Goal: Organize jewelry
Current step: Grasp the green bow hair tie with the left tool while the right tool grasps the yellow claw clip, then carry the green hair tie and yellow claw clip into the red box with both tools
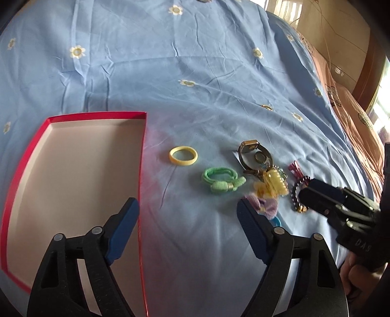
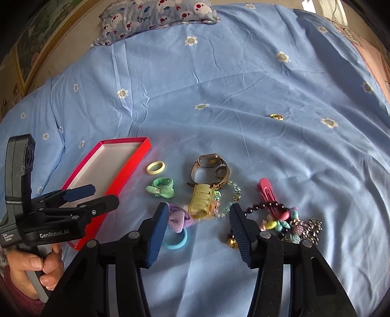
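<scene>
A shallow red box (image 1: pixel 143 146) (image 2: pixel 131 168) with a pale inside lies open on the blue bedsheet. Right of it lie a yellow ring (image 1: pixel 183 163) (image 2: pixel 149 169), a green bow hair tie (image 1: pixel 219 186) (image 2: pixel 163 191), a gold watch (image 1: pixel 248 146) (image 2: pixel 209 161), a yellow claw clip (image 1: pixel 275 185) (image 2: pixel 201 200), a purple bow tie (image 2: pixel 178 219) and a dark bead bracelet (image 2: pixel 263 206). My left gripper (image 1: pixel 187 203) (image 2: pixel 102 195) hangs open at the box's right edge, holding nothing. The right gripper (image 2: pixel 199 208) (image 1: pixel 304 197) is open just short of the claw clip, its pads clear of it.
A red hair clip (image 2: pixel 265 190) and several coloured beads (image 2: pixel 280 222) lie at the pile's right. A small gold ring (image 2: pixel 276 116) sits alone farther up the sheet. A patterned pillow (image 2: pixel 158 14) is at the far end, a brown blanket (image 1: pixel 353 117) on the right. A hand (image 2: pixel 36 265) grips the left tool.
</scene>
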